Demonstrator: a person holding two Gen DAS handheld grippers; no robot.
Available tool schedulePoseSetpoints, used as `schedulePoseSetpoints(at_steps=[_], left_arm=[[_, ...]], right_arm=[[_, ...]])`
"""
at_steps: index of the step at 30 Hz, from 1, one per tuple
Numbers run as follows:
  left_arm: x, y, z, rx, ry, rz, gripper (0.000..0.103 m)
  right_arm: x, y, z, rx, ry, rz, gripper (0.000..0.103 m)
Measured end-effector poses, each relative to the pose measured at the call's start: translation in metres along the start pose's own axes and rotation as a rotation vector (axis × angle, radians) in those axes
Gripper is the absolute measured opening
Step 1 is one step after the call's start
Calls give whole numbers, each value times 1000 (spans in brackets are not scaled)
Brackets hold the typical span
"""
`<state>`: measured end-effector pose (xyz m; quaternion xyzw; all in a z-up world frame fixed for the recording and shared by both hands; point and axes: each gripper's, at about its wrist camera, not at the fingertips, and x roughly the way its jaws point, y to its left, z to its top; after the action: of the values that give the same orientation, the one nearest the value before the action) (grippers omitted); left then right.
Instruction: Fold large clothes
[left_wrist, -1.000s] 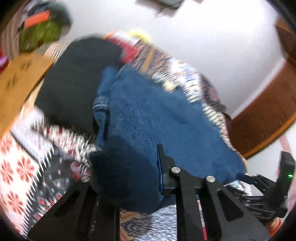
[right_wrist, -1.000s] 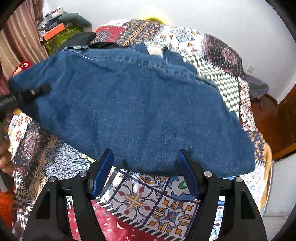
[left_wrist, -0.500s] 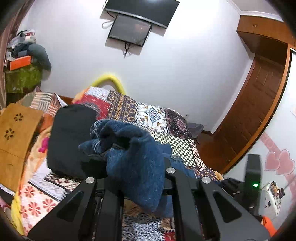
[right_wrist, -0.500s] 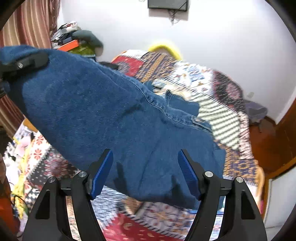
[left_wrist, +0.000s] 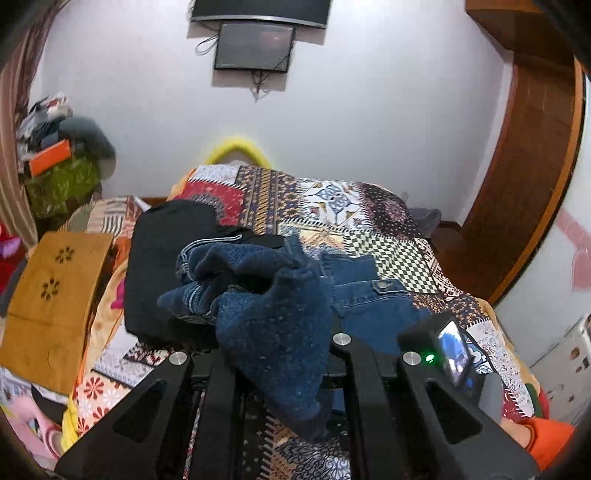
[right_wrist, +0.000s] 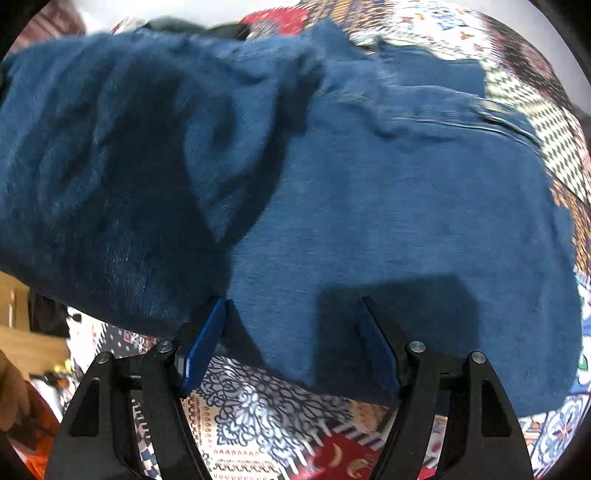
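Note:
A blue denim garment (left_wrist: 373, 306) lies partly spread on the patchwork bedspread (left_wrist: 332, 199). One end of it is lifted and bunched, and it drapes over my left gripper (left_wrist: 273, 347), which is shut on the cloth with its fingertips hidden under it. In the right wrist view the denim garment (right_wrist: 388, 206) fills most of the frame. My right gripper (right_wrist: 291, 325) hangs open just above its near edge, blue pads (right_wrist: 203, 339) apart and not pressing the cloth. The right gripper's body (left_wrist: 443, 347) shows in the left wrist view, low on the right.
A folded black garment (left_wrist: 166, 266) lies on the bed's left side, behind the lifted denim. A brown board (left_wrist: 51, 295) leans at the left edge. A wooden door (left_wrist: 532, 177) stands to the right, and a cluttered shelf (left_wrist: 55, 166) far left.
My left gripper has risen with the denim end, which went from spread wide to bunched over its fingers. My right gripper has dropped closer to the denim on the bed, still open.

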<state>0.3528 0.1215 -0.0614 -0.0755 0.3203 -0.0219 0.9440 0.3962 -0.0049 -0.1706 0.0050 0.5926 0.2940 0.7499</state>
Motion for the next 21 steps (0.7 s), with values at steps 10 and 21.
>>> schedulePoseSetpoints(at_steps=[10,21], left_arm=[[43,-107,16,91,89,-195,9],[145,-219,-81,305,487,-256,19]], right_arm=[[-112,-70,-53,-60,-236,-361,69],[-151,-132,-109,-17,-226,-502,70]])
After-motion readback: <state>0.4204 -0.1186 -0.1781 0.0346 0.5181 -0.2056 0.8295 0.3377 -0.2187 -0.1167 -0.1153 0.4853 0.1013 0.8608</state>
